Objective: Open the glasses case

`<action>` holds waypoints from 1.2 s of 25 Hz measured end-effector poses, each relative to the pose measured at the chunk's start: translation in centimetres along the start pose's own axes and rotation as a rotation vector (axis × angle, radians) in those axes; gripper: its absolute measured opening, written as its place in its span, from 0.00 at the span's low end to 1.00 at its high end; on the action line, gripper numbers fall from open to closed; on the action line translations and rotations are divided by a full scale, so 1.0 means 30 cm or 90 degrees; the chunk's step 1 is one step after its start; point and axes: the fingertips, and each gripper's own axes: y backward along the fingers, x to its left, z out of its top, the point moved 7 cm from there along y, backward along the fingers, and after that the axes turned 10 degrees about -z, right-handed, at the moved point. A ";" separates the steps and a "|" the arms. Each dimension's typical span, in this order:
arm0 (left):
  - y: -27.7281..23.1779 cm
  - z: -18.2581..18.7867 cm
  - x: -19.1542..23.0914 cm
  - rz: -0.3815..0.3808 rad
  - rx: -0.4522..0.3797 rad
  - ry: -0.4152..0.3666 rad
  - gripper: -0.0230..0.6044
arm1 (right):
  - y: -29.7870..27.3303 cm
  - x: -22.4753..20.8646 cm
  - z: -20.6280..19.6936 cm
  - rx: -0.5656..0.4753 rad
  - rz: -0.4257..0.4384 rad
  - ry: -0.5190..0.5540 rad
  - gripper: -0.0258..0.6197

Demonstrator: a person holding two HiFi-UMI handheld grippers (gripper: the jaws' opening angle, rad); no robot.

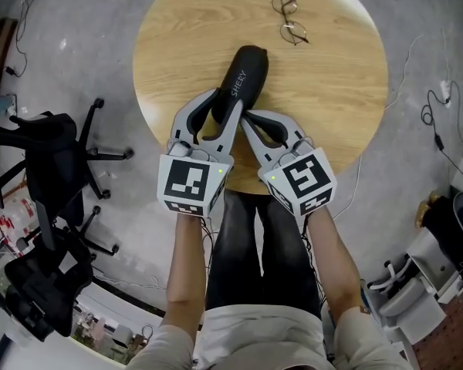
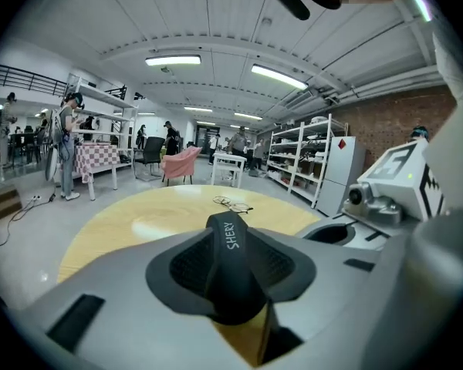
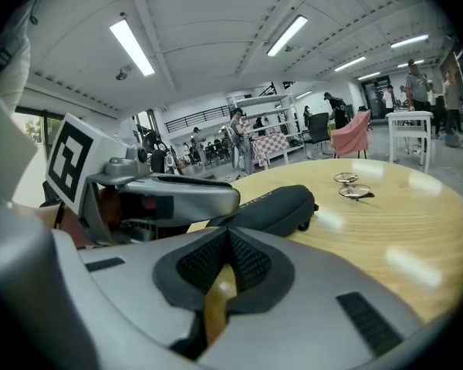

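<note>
A black glasses case marked SHERY lies closed on the round wooden table, its far end toward the table's middle. My left gripper is shut on the case's near end; in the left gripper view the case sits clamped between the dark pads. My right gripper is just right of it, shut with nothing between its pads, tips close beside the case's near end. In the right gripper view the case lies ahead to the left. A pair of wire-frame glasses rests at the table's far side.
Both grippers hover over the table's near edge, above the person's legs. A black office chair stands on the floor to the left. Cables trail on the grey floor to the right, by equipment.
</note>
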 end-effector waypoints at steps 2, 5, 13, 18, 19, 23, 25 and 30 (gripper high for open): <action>0.006 -0.004 0.018 0.006 0.001 0.005 0.25 | -0.019 0.016 0.008 0.000 0.006 0.000 0.07; 0.010 -0.011 0.045 0.005 0.001 0.012 0.25 | -0.044 0.032 0.016 0.002 0.013 0.003 0.07; 0.031 0.003 0.109 0.023 -0.013 0.018 0.25 | -0.038 -0.014 0.104 -0.020 -0.005 0.045 0.07; 0.035 0.007 0.135 0.029 -0.017 0.023 0.25 | -0.073 -0.084 0.154 -0.022 -0.032 0.076 0.07; 0.037 0.008 0.139 0.031 -0.019 0.025 0.25 | -0.082 -0.092 0.161 -0.021 -0.034 0.085 0.07; 0.041 0.008 0.154 0.033 -0.024 0.024 0.25 | -0.119 -0.101 0.182 -0.014 -0.031 0.122 0.07; 0.046 0.013 0.152 0.026 -0.033 0.020 0.25 | -0.133 -0.095 0.188 -0.013 -0.026 0.135 0.07; 0.092 0.010 0.128 -0.003 -0.056 0.005 0.39 | -0.154 -0.087 0.206 -0.021 -0.014 0.137 0.07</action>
